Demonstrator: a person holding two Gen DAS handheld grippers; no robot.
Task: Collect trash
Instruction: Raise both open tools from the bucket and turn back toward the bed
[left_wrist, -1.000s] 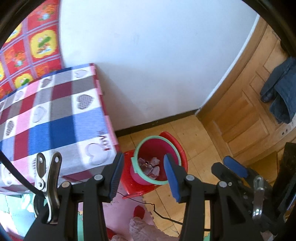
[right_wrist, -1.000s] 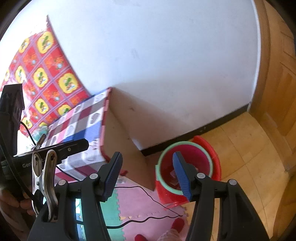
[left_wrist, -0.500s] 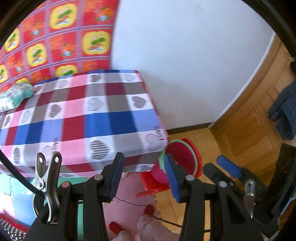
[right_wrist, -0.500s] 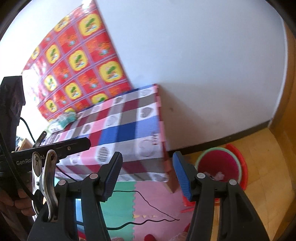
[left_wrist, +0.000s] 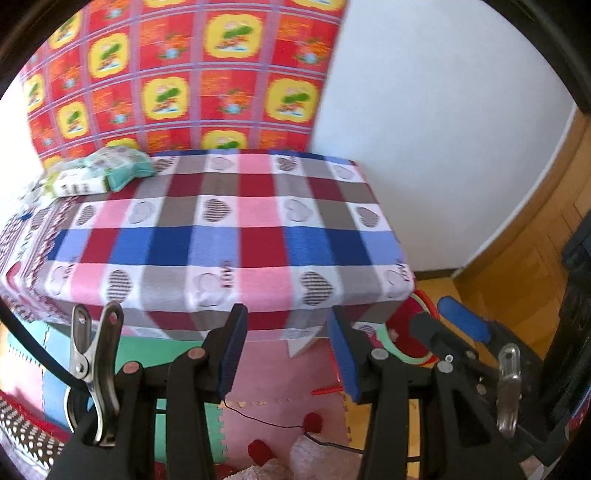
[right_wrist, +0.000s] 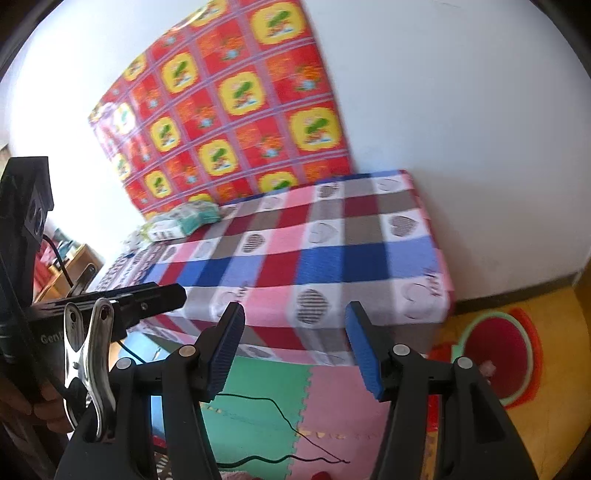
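Scraps lie in the bin (right_wrist: 496, 356); left gripper (left_wrist: 286, 349) and right gripper (right_wrist: 295, 347) both gape empty; packets (left_wrist: 103, 173) on the table (left_wrist: 229, 236) remain.

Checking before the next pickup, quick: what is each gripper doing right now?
Left gripper: open, nothing between its pads.
Right gripper: open, nothing between its pads.

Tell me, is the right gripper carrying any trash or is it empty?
Empty. The right gripper stands open, and only the checkered cloth and floor mat show in the gap between its blue fingers.
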